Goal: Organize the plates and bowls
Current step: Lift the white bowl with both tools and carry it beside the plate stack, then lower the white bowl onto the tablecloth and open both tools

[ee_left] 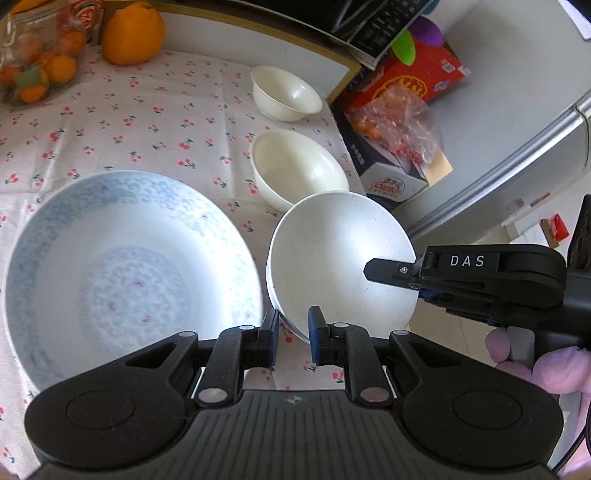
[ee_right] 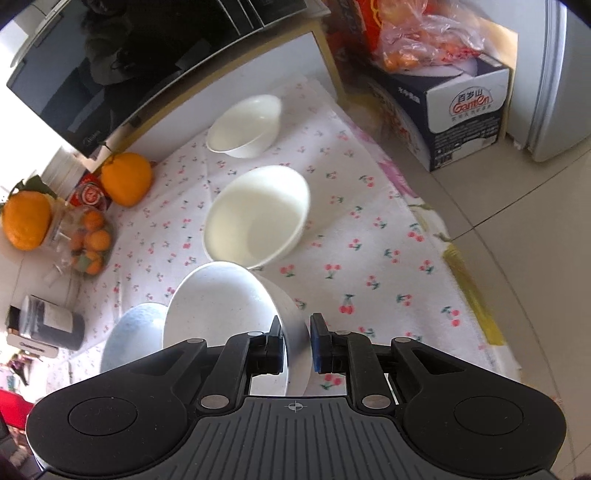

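Two claws of mine grip one white bowl (ee_left: 343, 258) by opposite rims, beside the patterned plate (ee_left: 125, 266) on the cloth. In the left view, my left claw (ee_left: 293, 334) pinches its near edge, my right claw (ee_left: 421, 291) its far edge. In the right view my right claw (ee_right: 295, 341) clamps the wall; uneven lowering could tip it. Its base is hidden.

a table under a white cloth printed with small red cherries (ee_left: 155, 122) carries everything. on it lie a wide blue-patterned plate (ee_left: 125, 273), a middle cream bowl (ee_left: 295, 166) and a far cream bowl (ee_left: 284, 92) well apart in a row, a large orange (ee_left: 133, 33) and a glass jar of small oranges (ee_left: 37, 62) near the back edge.
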Demonstrator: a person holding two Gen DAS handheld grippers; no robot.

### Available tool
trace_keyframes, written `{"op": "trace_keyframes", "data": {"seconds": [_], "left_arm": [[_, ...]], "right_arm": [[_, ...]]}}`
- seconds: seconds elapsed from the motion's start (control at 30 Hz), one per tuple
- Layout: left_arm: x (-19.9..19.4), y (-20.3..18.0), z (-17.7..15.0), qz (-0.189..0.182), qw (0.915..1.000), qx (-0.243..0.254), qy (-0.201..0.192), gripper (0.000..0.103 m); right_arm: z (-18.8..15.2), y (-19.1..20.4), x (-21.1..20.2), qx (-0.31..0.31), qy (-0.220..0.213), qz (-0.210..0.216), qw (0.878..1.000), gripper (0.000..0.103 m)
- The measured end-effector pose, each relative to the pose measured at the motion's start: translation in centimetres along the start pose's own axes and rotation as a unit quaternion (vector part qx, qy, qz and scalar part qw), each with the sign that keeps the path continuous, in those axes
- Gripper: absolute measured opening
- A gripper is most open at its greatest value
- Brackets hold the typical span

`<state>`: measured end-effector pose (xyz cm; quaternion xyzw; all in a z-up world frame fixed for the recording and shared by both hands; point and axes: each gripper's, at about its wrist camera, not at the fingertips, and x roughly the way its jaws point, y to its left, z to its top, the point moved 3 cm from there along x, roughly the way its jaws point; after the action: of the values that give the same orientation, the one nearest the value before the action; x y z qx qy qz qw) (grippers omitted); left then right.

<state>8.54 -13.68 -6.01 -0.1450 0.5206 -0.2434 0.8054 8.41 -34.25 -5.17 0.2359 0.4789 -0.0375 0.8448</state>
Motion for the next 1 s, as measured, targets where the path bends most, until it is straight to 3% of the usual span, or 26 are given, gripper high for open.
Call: {"op": "trace_keyframes", "data": {"seconds": [0.33, 0.6, 1.0], "left_arm": [[2.7, -1.6, -1.2, -0.001, 0.9994, 0.018, 0.03, 0.017], [4.2, -1.9, -1.2, 0.003, 0.9986, 0.026, 0.046, 0.018], [3.9, -2.7, -1.3, 0.032, 0.9968, 0.071, 0.022, 0.027]], "right_arm": [[0.2, -2.4, 1.2, 0.014, 0.021, -0.034, 0.999, 0.016], [0.2, -4.3, 2.9, 0.046, 0.052, -0.031, 0.997, 0.016], [0.4, -4.5, 3.7, 0.053, 0.061, -0.021, 0.996, 0.017]]}}
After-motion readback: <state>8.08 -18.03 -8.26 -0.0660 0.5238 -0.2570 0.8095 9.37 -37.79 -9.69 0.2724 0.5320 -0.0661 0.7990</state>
